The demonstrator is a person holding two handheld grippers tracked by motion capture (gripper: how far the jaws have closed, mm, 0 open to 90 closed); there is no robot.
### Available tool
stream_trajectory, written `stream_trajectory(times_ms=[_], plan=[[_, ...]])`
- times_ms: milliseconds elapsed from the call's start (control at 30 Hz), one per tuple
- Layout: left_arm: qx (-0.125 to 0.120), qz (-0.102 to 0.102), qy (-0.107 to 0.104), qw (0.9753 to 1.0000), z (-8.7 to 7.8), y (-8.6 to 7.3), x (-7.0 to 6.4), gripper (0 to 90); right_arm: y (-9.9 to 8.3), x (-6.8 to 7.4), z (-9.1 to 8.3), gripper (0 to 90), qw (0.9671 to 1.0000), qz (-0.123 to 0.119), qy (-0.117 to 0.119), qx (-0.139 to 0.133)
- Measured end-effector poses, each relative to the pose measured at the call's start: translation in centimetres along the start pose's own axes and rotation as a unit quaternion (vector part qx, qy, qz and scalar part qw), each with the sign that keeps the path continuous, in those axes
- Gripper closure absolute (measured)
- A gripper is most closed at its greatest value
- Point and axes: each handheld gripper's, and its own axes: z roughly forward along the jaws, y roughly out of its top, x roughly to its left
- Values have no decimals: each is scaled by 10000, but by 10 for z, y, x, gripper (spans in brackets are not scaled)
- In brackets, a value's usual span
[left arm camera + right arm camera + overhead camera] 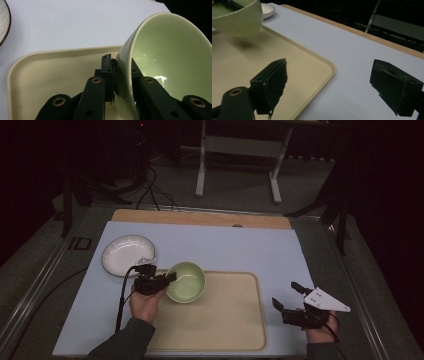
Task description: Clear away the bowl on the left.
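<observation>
A pale green bowl point(187, 282) hangs tilted over the far left corner of a beige tray point(220, 325), casting a shadow on it. My left gripper point(169, 279) is shut on the bowl's near rim. In the left gripper view the bowl point(170, 55) has one jaw inside and one outside its wall, with the left gripper point(117, 68) clamped over the rim. My right gripper point(287, 296) sits open off the tray's right edge, nothing between its jaws. In the right gripper view the right gripper point(332, 85) spans the tray's corner point(312, 62), with the bowl point(239, 20) at the upper left.
A white plate with a dark rim point(127, 254) lies on the light blue mat point(240, 247) left of the bowl; the plate point(268, 10) lies behind the bowl in the right gripper view. A wooden strip point(200, 218) runs along the table's far edge. Cables and a stand's legs point(235, 170) lie on the floor beyond.
</observation>
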Motion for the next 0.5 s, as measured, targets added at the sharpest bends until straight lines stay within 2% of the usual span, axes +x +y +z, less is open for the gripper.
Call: stream_trajectory(times_ms=[500], plan=[[170, 159, -43, 9997, 9, -6, -11, 822, 1, 1, 1, 138, 10000, -33, 9, 17]])
